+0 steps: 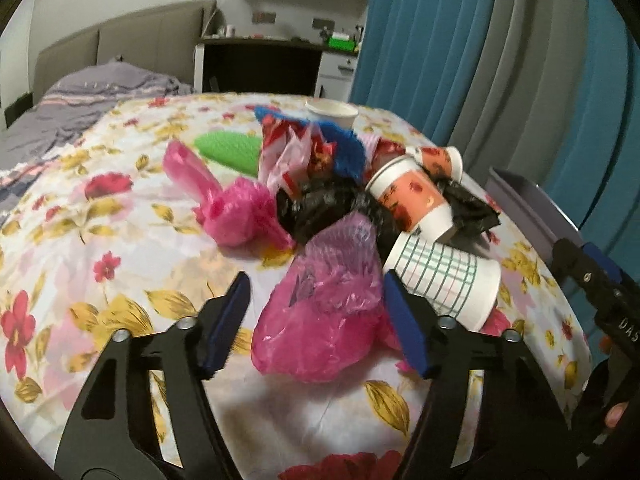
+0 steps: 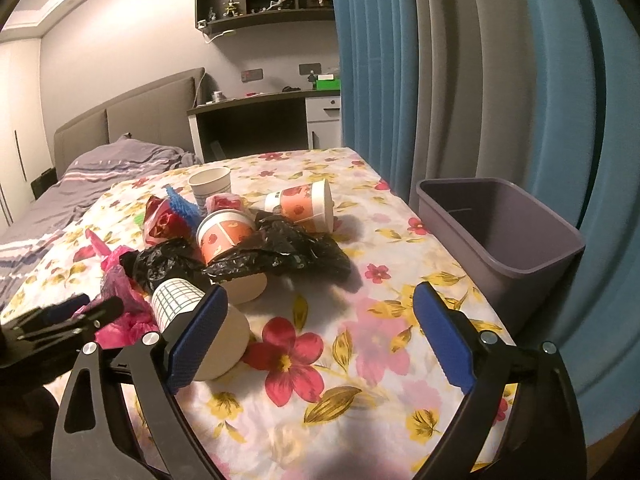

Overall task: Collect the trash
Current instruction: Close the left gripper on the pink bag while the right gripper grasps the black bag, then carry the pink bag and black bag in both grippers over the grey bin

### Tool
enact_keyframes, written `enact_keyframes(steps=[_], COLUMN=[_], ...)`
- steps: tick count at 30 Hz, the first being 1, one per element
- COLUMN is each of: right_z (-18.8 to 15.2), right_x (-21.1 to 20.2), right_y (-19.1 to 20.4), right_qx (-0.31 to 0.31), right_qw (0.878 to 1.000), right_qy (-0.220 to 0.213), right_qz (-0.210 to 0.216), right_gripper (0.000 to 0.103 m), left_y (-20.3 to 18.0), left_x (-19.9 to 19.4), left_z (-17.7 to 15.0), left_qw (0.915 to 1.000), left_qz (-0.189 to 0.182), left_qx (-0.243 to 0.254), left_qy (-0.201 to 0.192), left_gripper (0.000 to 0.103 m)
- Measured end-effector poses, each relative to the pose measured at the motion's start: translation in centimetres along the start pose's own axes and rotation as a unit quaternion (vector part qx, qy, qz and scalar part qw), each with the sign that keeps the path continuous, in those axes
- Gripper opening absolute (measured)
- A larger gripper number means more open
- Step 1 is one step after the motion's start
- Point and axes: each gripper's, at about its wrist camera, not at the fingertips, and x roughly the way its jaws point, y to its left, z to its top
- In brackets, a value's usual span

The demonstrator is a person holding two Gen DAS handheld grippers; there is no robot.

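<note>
While both claws stand spread wide with nothing in their grip, the collecting looks barely begun. The left claw (image 1: 316, 320) brackets a crumpled pink bag (image 1: 324, 312) without pinching it; the right claw (image 2: 320, 336) hangs over bare cloth, its left finger just beside a tipped checked cup (image 2: 200, 316). Beyond lie black bags (image 2: 256, 256), two orange cups (image 2: 228, 236), a red wrapper (image 2: 160, 220) and an upright white cup (image 2: 211, 185), all heaped mid-table. At the right edge the grey bin (image 2: 532, 256) seems empty as far as its inside shows, so everything appears left to do. A flowered tablecloth (image 2: 360, 360) covers the table; behind are a bed (image 2: 100, 176), desk (image 2: 256, 104), shelf and blue curtain (image 2: 372, 80).
</note>
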Motion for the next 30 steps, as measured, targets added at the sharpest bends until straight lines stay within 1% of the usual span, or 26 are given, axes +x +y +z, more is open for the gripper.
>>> enact_keyframes(steps=[1,2,3,4,5,7,9,12,16,22,26,28,30], right_z=[0.0,0.1,0.1,0.2,0.2,0.2,0.3,0.4,1.1,2.3,2.5,2.6,2.5], right_x=[0.1,0.2,0.4,0.5,0.8,1.2,1.6,2.4,3.3,5.3,7.2,7.8,8.3], right_y=[0.0,0.1,0.2,0.3,0.4,0.6,0.8,1.0,1.0,1.4,1.8,1.9,2.0], right_qx=[-0.001,-0.003,-0.005,-0.008,-0.012,-0.014,-0.019,-0.022,-0.012,0.005,0.008,0.009,0.009], right_qw=[1.000,1.000,1.000,1.000,1.000,1.000,1.000,0.999,0.999,0.996,0.993,0.991,0.990], right_qy=[0.000,0.000,0.000,0.001,0.003,0.005,0.010,0.020,0.029,0.053,0.082,0.092,0.102], right_qz=[0.002,0.003,0.004,0.004,0.004,0.007,0.013,0.021,0.040,0.076,0.089,0.095,0.099], right_gripper=[0.090,0.089,0.087,0.081,0.080,0.080,0.075,0.073,0.072,0.072,0.072,0.069,0.057], left_y=[0.1,0.2,0.3,0.2,0.4,0.5,0.9,1.4,1.9,2.1,1.8,1.7,1.8], left_x=[0.1,0.1,0.0,0.0,-0.1,-0.3,-0.8,-2.2,-3.9,-3.9,-3.7,-3.6,-3.4], left_z=[-0.1,-0.2,-0.3,-0.3,-0.3,-0.2,-0.1,0.2,0.6,0.9,0.8,0.8,0.9], left_qw=[1.0000,1.0000,1.0000,0.9999,0.9999,0.9999,0.9997,0.9990,0.9973,0.9973,0.9977,0.9977,0.9978], left_qz=[-0.006,-0.007,-0.009,-0.010,-0.012,-0.012,-0.007,0.000,0.019,0.019,0.016,0.015,0.014], left_qx=[-0.001,-0.002,-0.003,-0.004,-0.006,-0.012,-0.020,-0.028,-0.031,-0.033,-0.031,-0.028,-0.027], left_qy=[0.003,0.003,0.000,-0.001,-0.003,-0.005,-0.011,-0.034,-0.063,-0.062,-0.059,-0.059,-0.059], left_gripper=[0.054,0.053,0.049,0.042,0.039,0.027,0.021,0.020,0.020,0.020,0.020,0.020,0.020])
